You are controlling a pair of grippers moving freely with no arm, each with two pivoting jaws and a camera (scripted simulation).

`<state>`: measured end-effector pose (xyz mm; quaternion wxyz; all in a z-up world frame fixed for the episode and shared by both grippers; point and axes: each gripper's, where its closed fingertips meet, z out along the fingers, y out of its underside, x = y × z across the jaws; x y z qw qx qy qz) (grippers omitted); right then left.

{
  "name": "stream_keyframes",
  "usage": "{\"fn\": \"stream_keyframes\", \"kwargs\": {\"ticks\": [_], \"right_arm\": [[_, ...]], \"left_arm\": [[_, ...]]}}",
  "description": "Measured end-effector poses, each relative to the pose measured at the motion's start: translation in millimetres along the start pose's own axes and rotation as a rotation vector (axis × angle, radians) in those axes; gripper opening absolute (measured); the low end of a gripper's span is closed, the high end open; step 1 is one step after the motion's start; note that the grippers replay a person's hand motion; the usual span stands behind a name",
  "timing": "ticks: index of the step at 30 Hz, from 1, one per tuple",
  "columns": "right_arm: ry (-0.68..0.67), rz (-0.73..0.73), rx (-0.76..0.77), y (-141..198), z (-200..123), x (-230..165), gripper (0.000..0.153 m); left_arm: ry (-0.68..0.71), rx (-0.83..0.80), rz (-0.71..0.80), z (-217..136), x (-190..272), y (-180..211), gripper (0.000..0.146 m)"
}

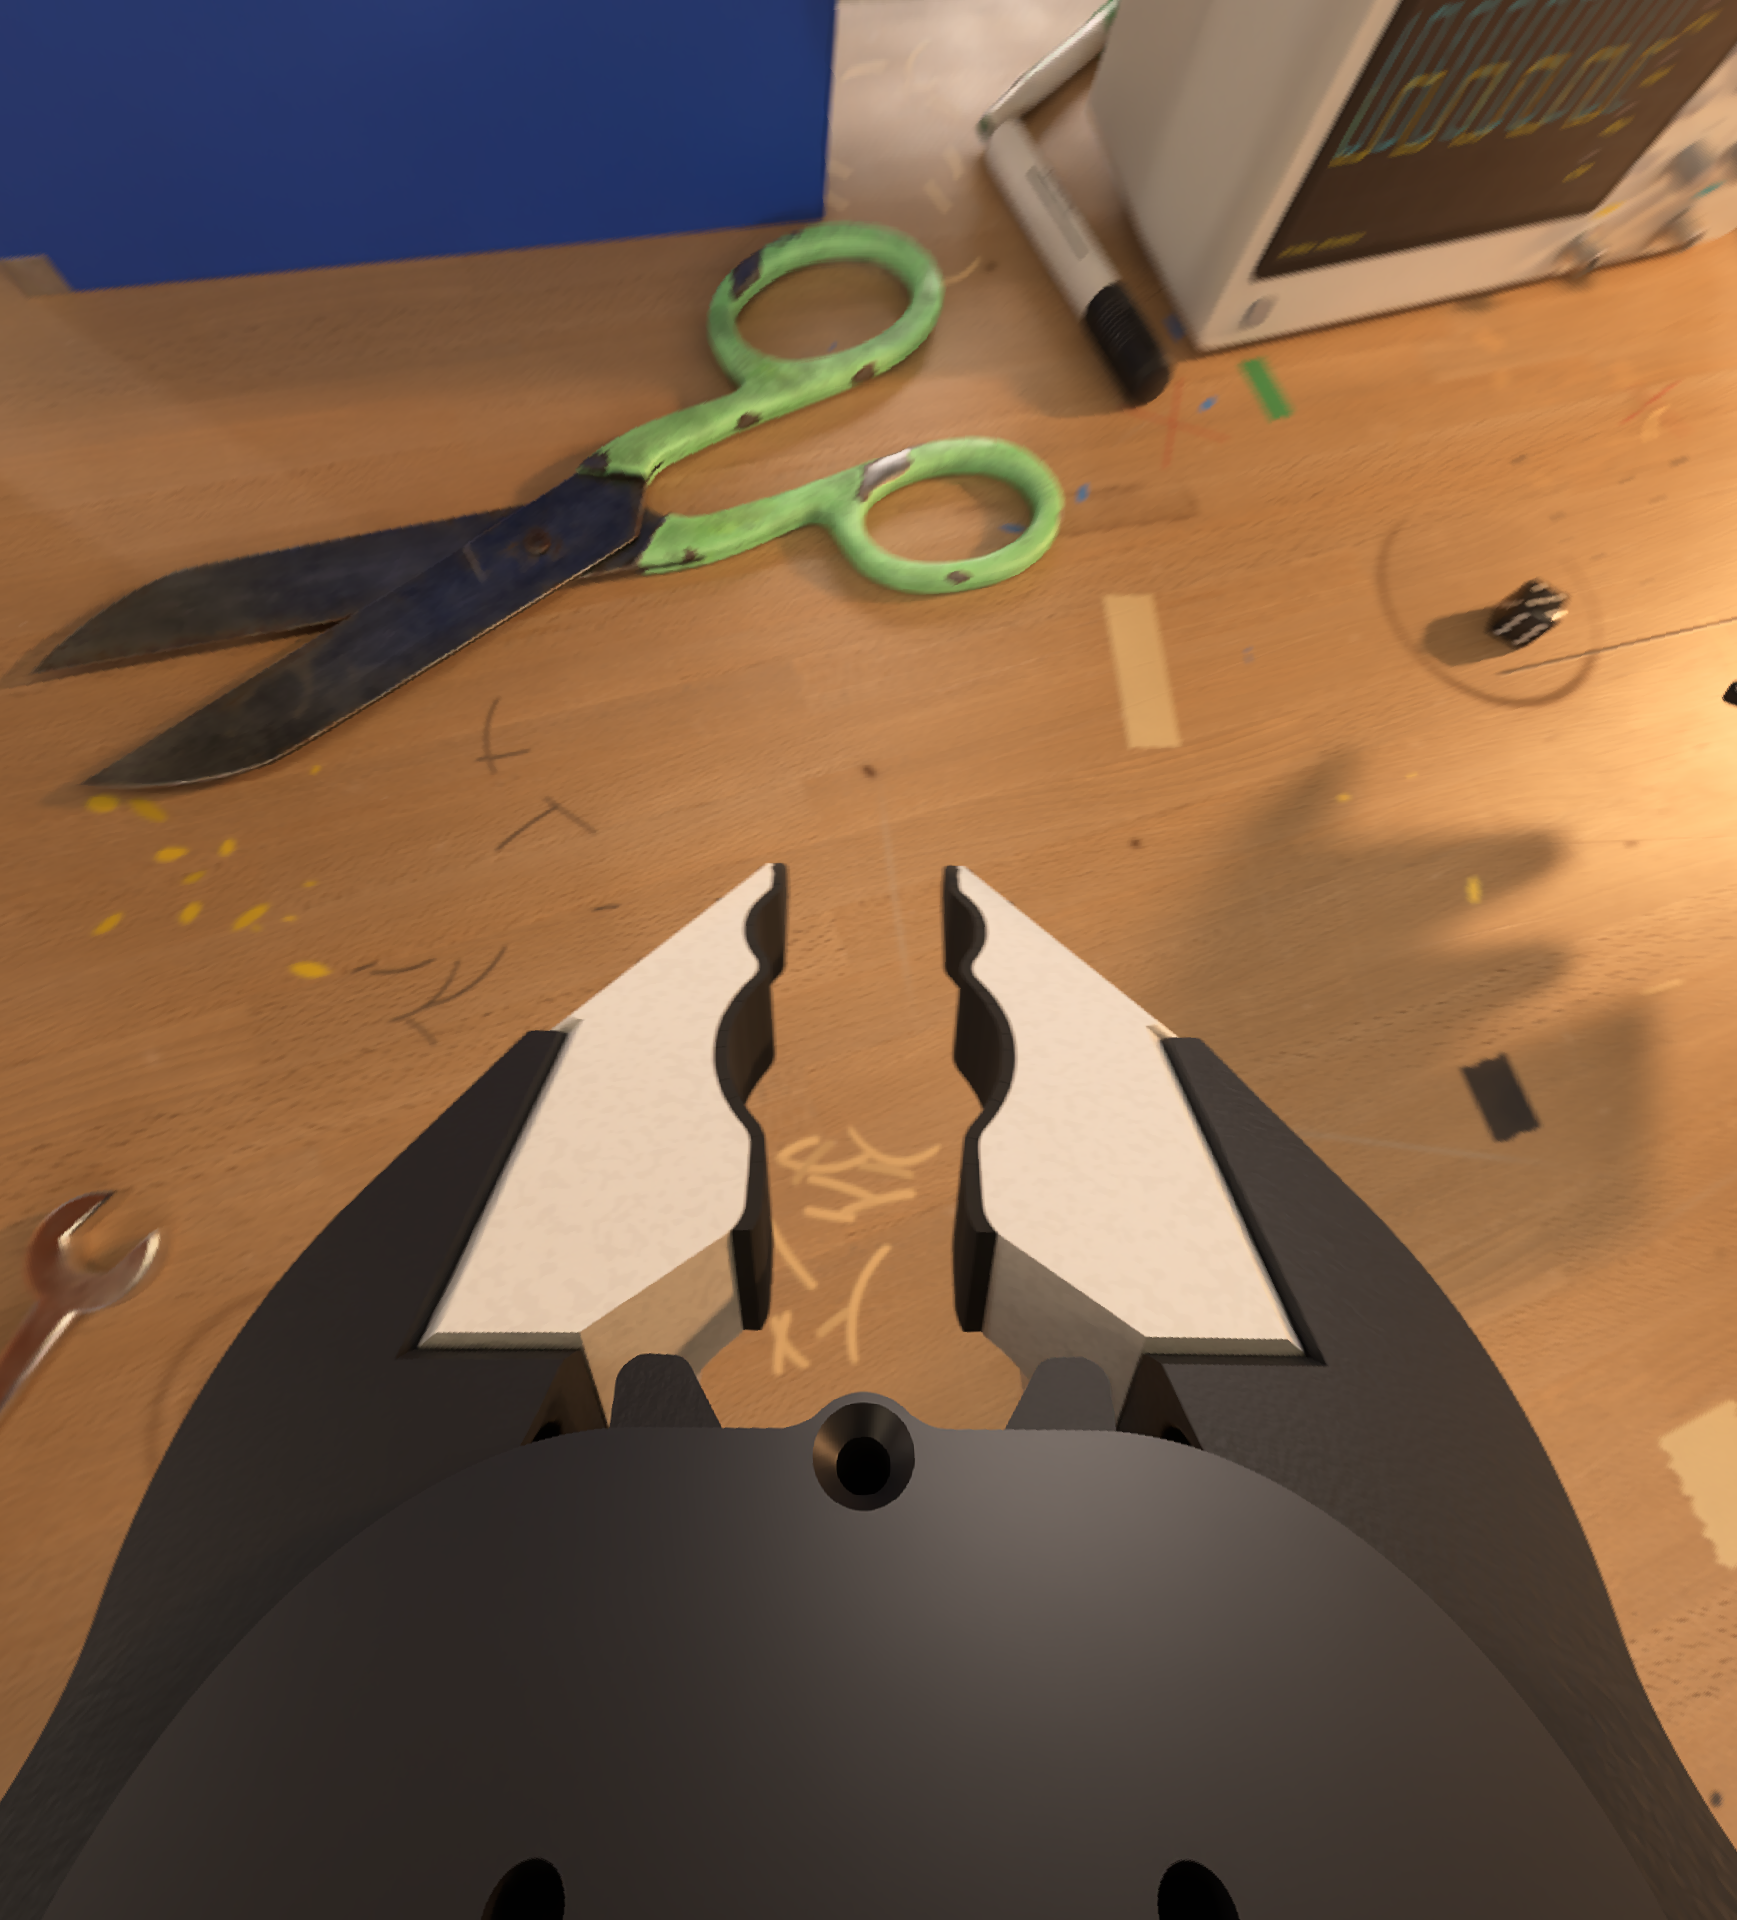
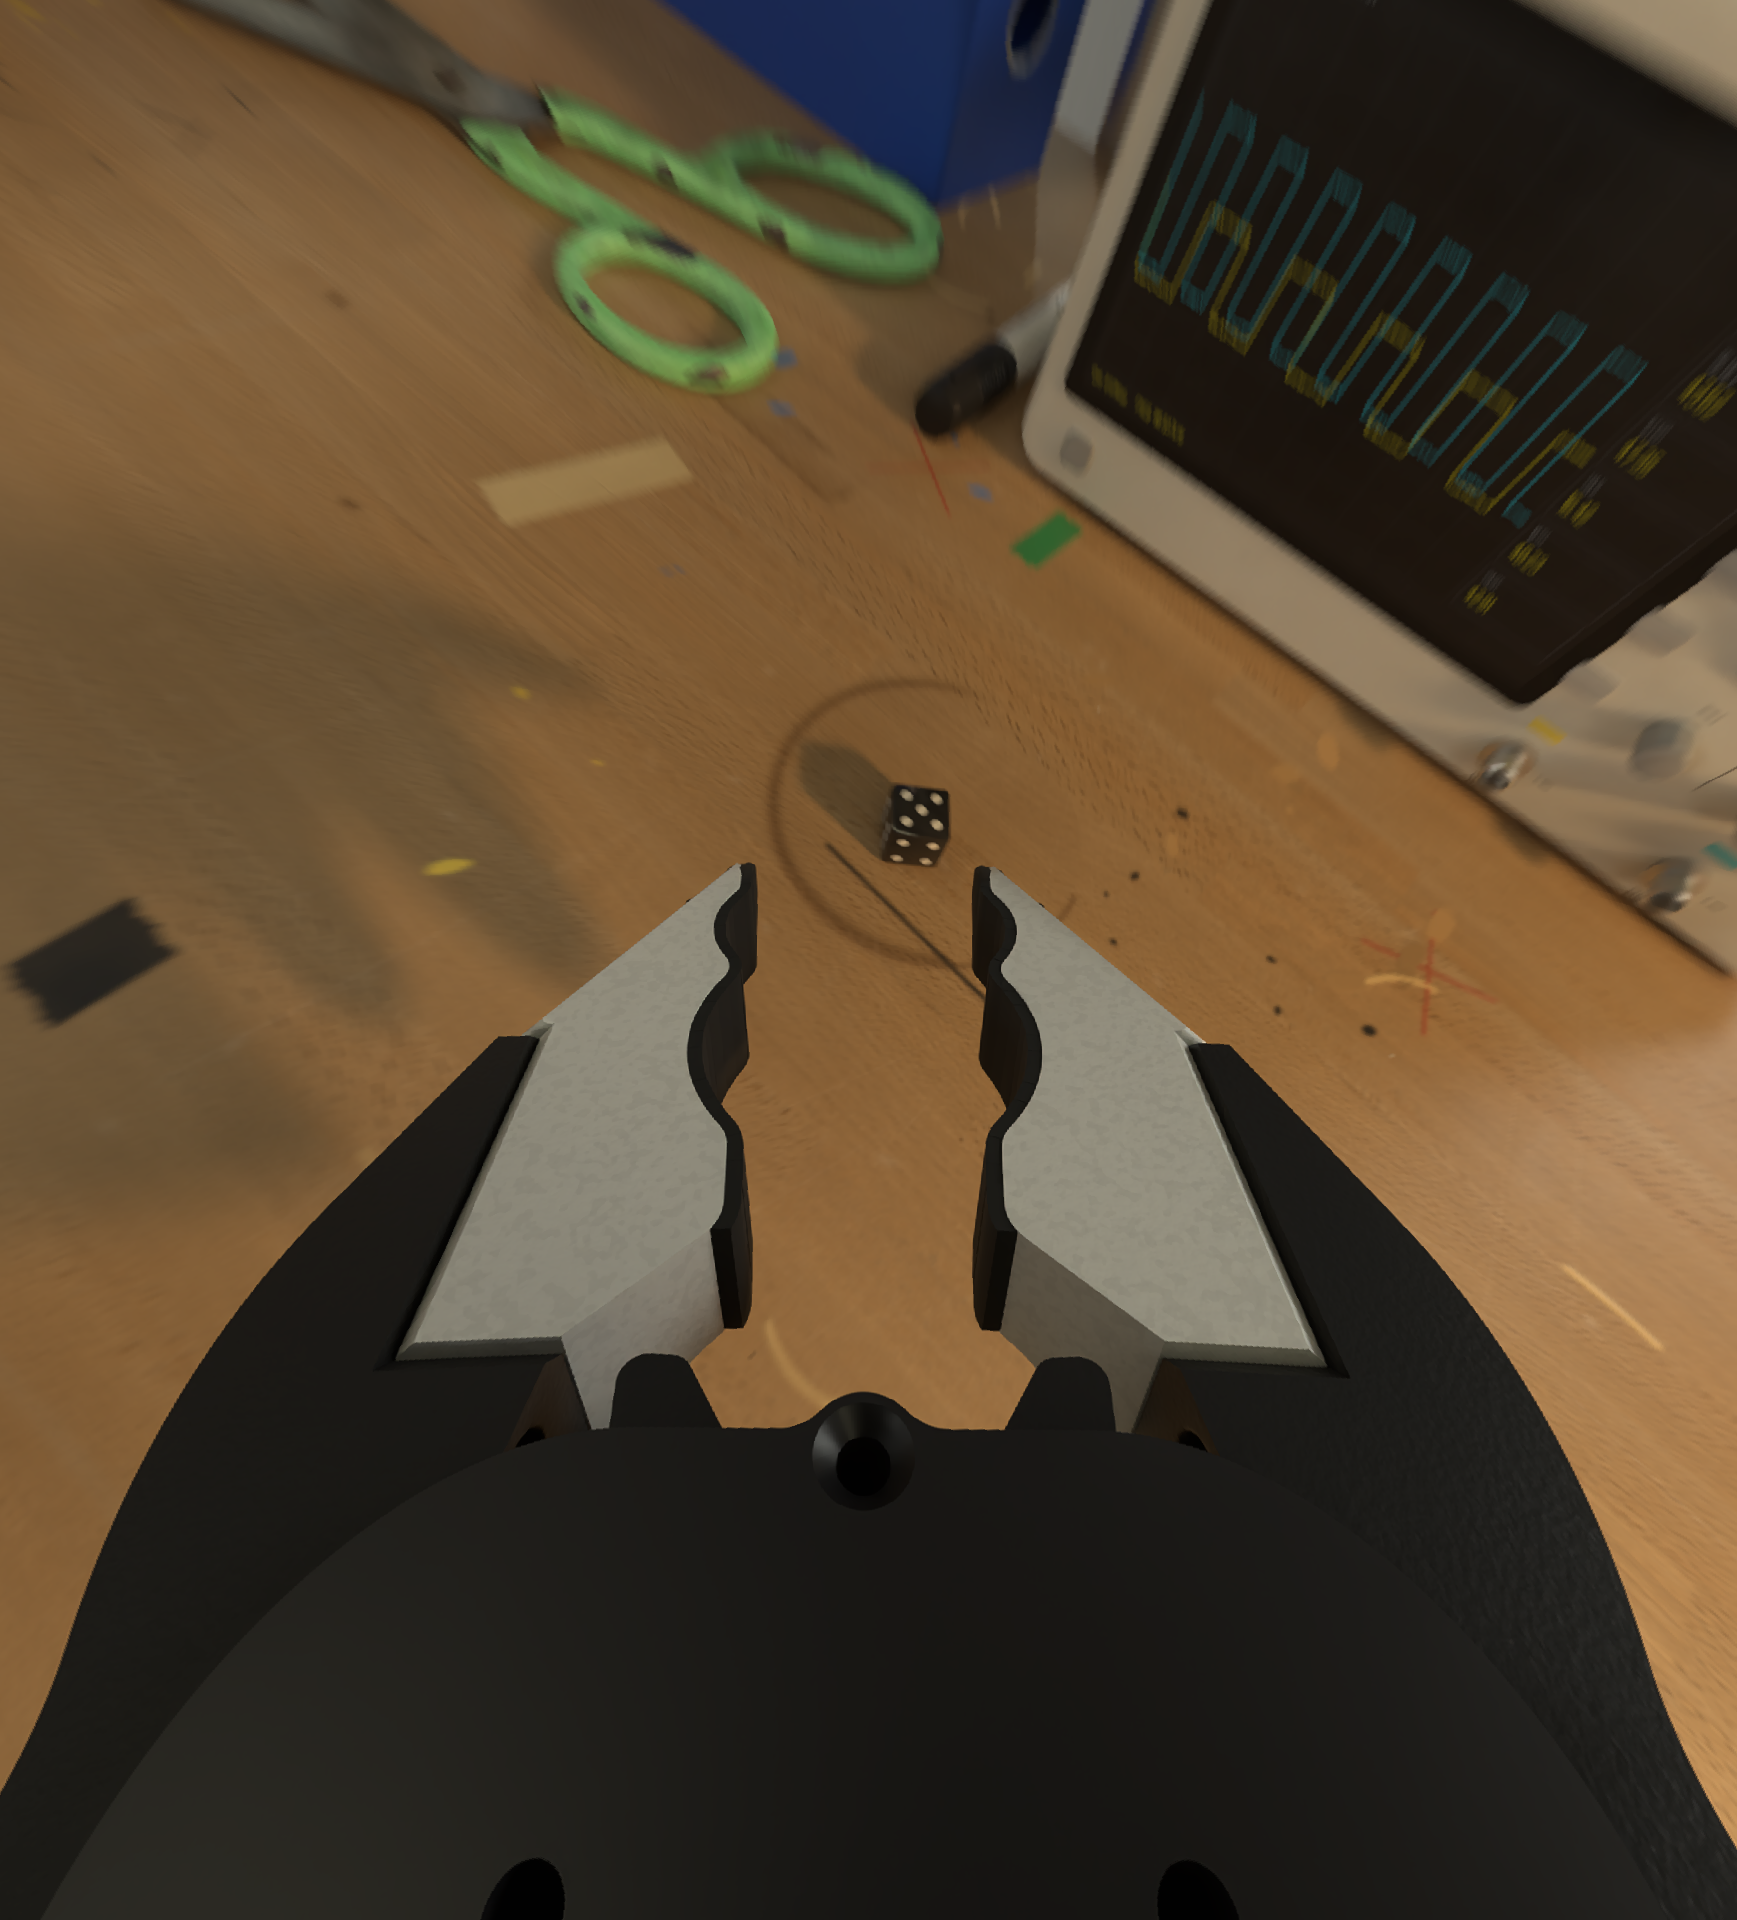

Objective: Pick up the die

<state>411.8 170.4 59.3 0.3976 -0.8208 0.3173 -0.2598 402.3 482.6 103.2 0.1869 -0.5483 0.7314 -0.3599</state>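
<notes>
Right wrist view is showing one black die [image 2: 914, 824] lying on the wooden worktop [image 2: 324, 727], just ahead of the right gripper [image 2: 864, 873], whose fingers are standing parted and holding nothing. One pair of green-handled scissors [image 1: 552, 520], one marker [image 1: 1072, 239] and one wrench [image 1: 43, 1320] are lying around the left gripper [image 1: 864, 873], fingers likewise apart and empty.

On the table [image 2: 220, 623], the die [image 2: 915, 824] sits just ahead of my right hand-held gripper [image 2: 864, 873]; scissors [image 2: 698, 229] lie beyond to its left, the oscilloscope [image 2: 1415, 343] to its right, a marker [image 2: 978, 374] between them.
</notes>
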Motion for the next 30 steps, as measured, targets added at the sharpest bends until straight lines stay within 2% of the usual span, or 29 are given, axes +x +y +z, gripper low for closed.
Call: {"fn": "stream_keyframes", "kwargs": {"ticks": [3,5,8,11,13,15,17,23,25,30], "right_arm": [[-0.002,0.037,-0.11,16,34,13,0.041],[-0.012,0.061,-0.144,21,51,17,0.041],[-0.028,0.093,-0.155,20,65,18,0.038],[-0.047,0.086,-0.164,18,69,14,0.02],[-0.038,0.043,-0.17,18,68,11,0.016],[-0.03,-0.06,-0.134,13,63,5,0.016],[-0.044,-0.166,-0.03,-1,52,-9,0.016],[-0.097,-0.483,0.296,-52,-8,-64,0.016],[-0.089,-0.573,0.349,-63,-25,-78,0.016],[-0.064,-0.699,0.387,-77,-46,-96,0.016]], "left_arm": [[-0.09,-0.037,0.039,0,-8,-1,0.054],[-0.131,0.004,0.094,-6,-2,-8,0.069],[-0.057,0.13,0.163,-16,28,-22,0.071],[0.115,0.258,0.206,-29,72,-35,0.064],[0.232,0.337,0.223,-38,106,-41,0.063],[0.344,0.382,0.264,-44,139,-42,0.061],[0.415,0.37,0.29,-40,160,-39,0.056],[0.767,0.219,0.13,-5,207,-22,0.049],[0.887,0.178,0.06,1,219,-18,0.048],[1.054,0.068,-0.023,6,239,-9,0.042]]}}
